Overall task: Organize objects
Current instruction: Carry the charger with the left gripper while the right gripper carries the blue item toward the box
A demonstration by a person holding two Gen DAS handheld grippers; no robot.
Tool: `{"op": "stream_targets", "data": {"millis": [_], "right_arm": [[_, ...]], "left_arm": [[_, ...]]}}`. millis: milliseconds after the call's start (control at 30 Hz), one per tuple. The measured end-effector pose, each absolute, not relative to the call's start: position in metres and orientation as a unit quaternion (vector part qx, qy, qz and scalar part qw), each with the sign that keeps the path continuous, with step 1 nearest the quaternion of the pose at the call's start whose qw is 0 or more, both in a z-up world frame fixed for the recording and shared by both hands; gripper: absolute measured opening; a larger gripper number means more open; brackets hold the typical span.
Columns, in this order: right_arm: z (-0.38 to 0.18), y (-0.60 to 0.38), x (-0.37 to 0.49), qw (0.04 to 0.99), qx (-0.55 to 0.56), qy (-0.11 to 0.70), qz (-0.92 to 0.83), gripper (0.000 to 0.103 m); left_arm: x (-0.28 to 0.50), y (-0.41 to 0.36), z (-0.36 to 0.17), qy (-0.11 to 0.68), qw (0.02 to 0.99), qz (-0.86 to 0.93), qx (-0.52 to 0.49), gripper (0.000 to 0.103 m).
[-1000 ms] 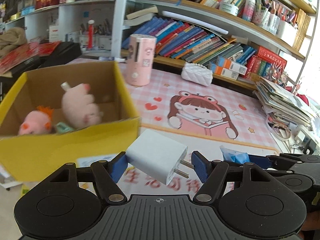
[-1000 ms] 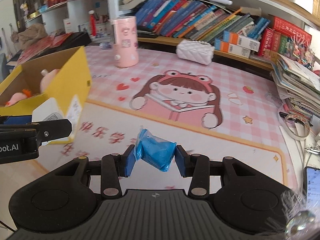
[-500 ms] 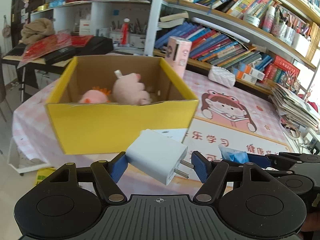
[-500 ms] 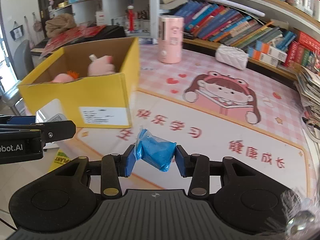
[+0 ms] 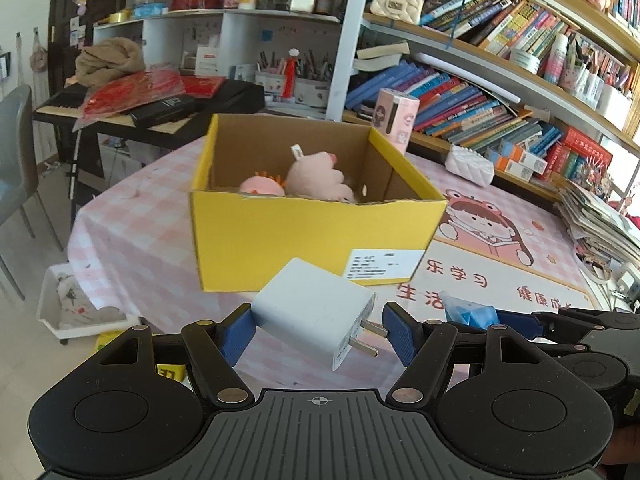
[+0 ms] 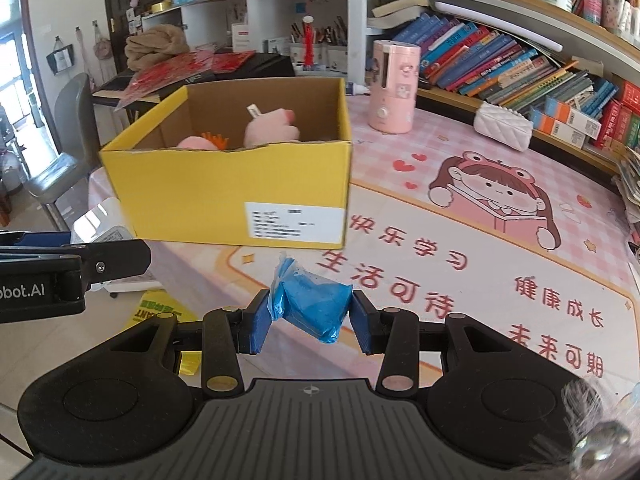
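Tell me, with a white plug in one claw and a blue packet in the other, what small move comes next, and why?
Probably lift both forward over the yellow cardboard box's near wall. The left gripper holds the white wall charger, the right gripper the blue plastic-wrapped packet, and both hang in front of the box and lower than its rim. The box already holds pink plush toys.

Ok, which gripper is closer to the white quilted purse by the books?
Right. The right gripper, holding the blue packet, has the white quilted purse ahead to its right; the left gripper sits farther left, facing the yellow box.
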State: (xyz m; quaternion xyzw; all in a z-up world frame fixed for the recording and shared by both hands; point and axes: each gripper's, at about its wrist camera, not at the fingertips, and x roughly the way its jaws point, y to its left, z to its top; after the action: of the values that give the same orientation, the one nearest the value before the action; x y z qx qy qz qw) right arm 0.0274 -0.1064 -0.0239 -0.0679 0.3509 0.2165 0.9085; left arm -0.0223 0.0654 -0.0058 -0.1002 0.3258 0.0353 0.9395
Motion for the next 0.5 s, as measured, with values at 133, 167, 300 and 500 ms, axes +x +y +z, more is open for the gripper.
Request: {"op": "stream_targets", "data": {"millis": [133, 167, 300, 500], "right_arm": [[-0.022, -0.096, 0.021, 0.909, -0.07, 0.346, 0.221, 0.04], [-0.021, -0.094, 0.019, 0.91, -0.071, 0.344, 0.222, 0.04], [-0.018, -0.086, 0.015, 0.911, -0.075, 0.338, 0.225, 0.04], [-0.014, -0.08, 0.011, 0.913, -0.079, 0.333, 0.222, 0.039]], "left_arm": [[-0.03, 0.075, -0.003, 0.318, 0.942, 0.039, -0.101, 0.07], [-0.031, 0.077, -0.002, 0.317, 0.942, 0.041, -0.102, 0.07], [-0.035, 0.083, 0.001, 0.309, 0.944, 0.043, -0.103, 0.07], [-0.038, 0.088, 0.004, 0.302, 0.947, 0.037, -0.103, 0.07]]}}
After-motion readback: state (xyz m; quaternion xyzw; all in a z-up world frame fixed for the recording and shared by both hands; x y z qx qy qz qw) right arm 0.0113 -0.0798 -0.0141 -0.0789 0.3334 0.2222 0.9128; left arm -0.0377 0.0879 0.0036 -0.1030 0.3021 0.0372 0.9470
